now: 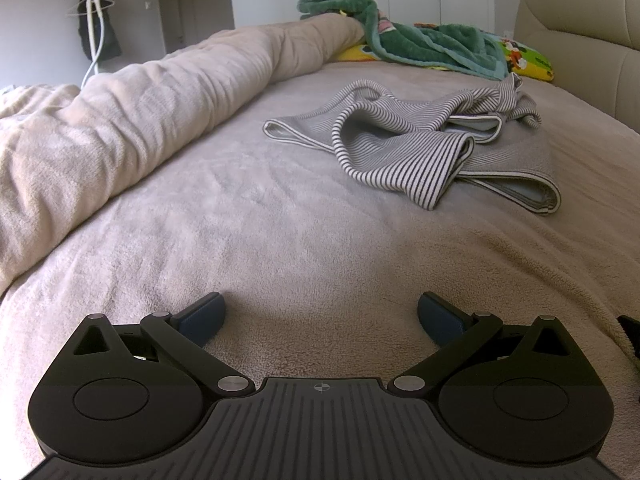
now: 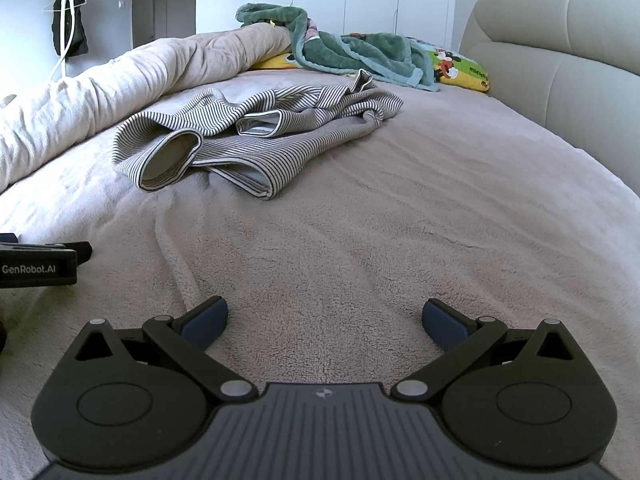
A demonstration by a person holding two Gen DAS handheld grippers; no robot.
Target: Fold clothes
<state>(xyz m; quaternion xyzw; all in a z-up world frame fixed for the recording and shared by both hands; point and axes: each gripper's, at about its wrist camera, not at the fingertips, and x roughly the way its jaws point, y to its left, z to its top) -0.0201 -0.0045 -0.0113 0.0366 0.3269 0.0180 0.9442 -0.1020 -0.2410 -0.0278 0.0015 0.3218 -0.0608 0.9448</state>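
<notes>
The left hand-held gripper (image 1: 321,316) sits low over the bed (image 1: 280,240), and its two blue fingers are spread wide apart. Nothing is between them. The right hand-held gripper (image 2: 325,320) is the same: wide open and holding nothing, with only soft blanket under it.

The striped top (image 1: 416,148) lies in a messy heap in the middle of the bed, well apart from both grippers. Parts of it are bunched up and turned over on themselves, and some openings gape. It is not flat at all.

Behind it is a green towel (image 1: 420,36) on a bright cartoon pillow (image 1: 528,62). A long rolled-up duvet (image 1: 120,100) runs down one side of the bed.

I think the folding has not begun yet. This looks like the very start, the reaching step. Next, both grippers need to go forward to the striped top, pinch two edges of it, and pull it out flat. Picking just one layer from that heap could be tricky.
</notes>
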